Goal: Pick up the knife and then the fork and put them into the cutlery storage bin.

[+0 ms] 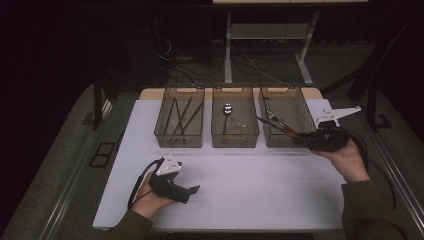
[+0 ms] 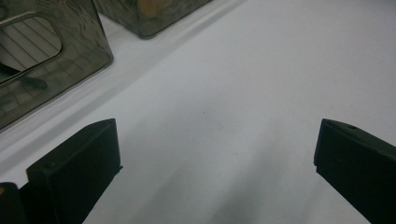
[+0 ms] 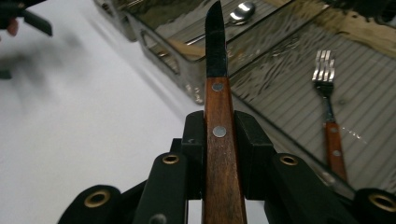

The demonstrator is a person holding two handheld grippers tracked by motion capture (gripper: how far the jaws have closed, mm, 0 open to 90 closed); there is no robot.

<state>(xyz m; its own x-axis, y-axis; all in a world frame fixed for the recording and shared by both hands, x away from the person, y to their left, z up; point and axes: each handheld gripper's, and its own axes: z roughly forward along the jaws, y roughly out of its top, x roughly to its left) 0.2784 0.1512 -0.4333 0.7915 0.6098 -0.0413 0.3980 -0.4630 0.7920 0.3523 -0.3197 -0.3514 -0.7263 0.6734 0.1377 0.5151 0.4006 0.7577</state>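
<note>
Sorting of cutlery into three bins seems to be the work here, and I judge it is near the end. The white surface (image 1: pixel 240 190) carries nothing loose. At its 12 o'clock edge stand the three clear bins in a row: the left bin (image 1: pixel 179 139) holds thin dark sticks, probably chopsticks; the middle bin (image 1: pixel 235 137) holds a spoon (image 1: pixel 227 109); the right bin (image 1: pixel 280 140) holds a fork (image 3: pixel 327 93) with a wooden handle.

The right gripper (image 3: pixel 219 126) is at about 3 o'clock of the surface, over the near corner of the right bin. Its fingers (image 3: pixel 250 140) pinch the wooden handle of a knife (image 3: pixel 215 56), whose blade points ahead across the bins. This knife is not yet put down; what is left, I think, is to lower it into the right bin beside the fork and release it.

The left gripper (image 1: pixel 196 189) rests at about 7 o'clock. Its fingers (image 2: pixel 74 172) are spread wide with nothing between them.
</note>
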